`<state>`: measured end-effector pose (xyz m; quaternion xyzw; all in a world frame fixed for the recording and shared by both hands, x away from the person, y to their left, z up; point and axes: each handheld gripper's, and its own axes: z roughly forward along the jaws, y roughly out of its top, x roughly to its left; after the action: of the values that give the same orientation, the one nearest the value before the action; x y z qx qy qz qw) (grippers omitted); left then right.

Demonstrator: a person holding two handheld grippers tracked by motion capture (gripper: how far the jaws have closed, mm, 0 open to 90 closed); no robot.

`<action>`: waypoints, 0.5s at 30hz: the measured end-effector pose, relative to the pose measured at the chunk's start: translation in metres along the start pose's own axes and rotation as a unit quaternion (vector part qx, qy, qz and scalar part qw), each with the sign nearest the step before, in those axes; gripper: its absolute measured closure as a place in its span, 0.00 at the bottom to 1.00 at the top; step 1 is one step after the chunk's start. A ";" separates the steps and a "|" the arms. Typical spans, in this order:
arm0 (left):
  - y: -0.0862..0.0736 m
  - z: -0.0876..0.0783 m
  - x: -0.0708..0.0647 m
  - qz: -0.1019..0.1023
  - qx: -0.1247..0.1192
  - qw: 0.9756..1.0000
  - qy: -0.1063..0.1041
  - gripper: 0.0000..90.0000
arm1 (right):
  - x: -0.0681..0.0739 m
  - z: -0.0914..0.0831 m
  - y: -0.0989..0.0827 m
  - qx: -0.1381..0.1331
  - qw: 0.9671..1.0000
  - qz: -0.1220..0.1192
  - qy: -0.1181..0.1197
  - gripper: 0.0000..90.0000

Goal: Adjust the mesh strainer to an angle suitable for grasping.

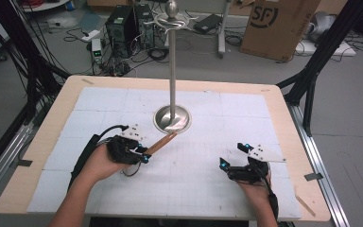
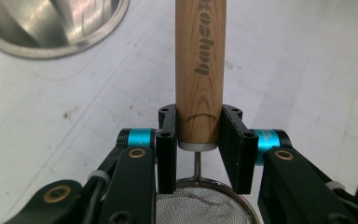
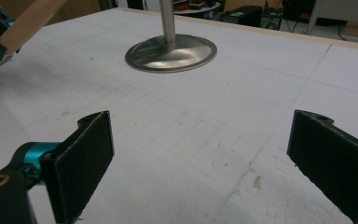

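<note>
White foam sheets cover a wooden table (image 1: 42, 142), w/ cables, a PC tower and a cardboard box (image 1: 276, 23) on the floor behind. Steel stand (image 1: 172, 71) rises from its round base (image 1: 172, 119) near mid-table. Left gripper (image 1: 144, 156) sits front-left of that base, jaws clamped on both sides of a wooden handle (image 2: 199, 70) (dark lettering printed along it); in the left gripper view the handle runs up and away from the jaws, and below them a thin wire leads to a mesh strainer bowl (image 2: 200, 205) next to the gripper body. In the high view the handle slants toward the base, tip close to its rim; can't tell if it touches. Right gripper (image 1: 232, 156) rests low at front-right, well apart from the left, jaws spread wide w/ bare foam between the pads (image 3: 81, 158).
</note>
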<state>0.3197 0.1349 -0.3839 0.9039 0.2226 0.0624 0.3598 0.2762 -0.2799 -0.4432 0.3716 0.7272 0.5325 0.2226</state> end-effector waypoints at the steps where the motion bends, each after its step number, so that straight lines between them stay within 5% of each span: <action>1: 0.000 -0.002 -0.001 0.002 -0.009 1.000 -0.004 0.77 | 0.000 0.000 0.000 0.000 1.000 0.000 0.000 0.06; 7: 0.001 -0.012 -0.008 0.007 -0.061 0.998 -0.021 0.77 | 0.006 0.002 0.004 -0.004 1.000 -0.008 0.009 0.06; 15: 0.005 -0.022 -0.014 0.018 -0.124 0.991 -0.053 0.77 | 0.014 0.001 0.017 -0.030 0.999 -0.011 0.034 0.06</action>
<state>0.3027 0.1389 -0.3640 0.8583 0.1774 0.0476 0.4791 0.2732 -0.2657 -0.4263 0.3384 0.7221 0.5640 0.2142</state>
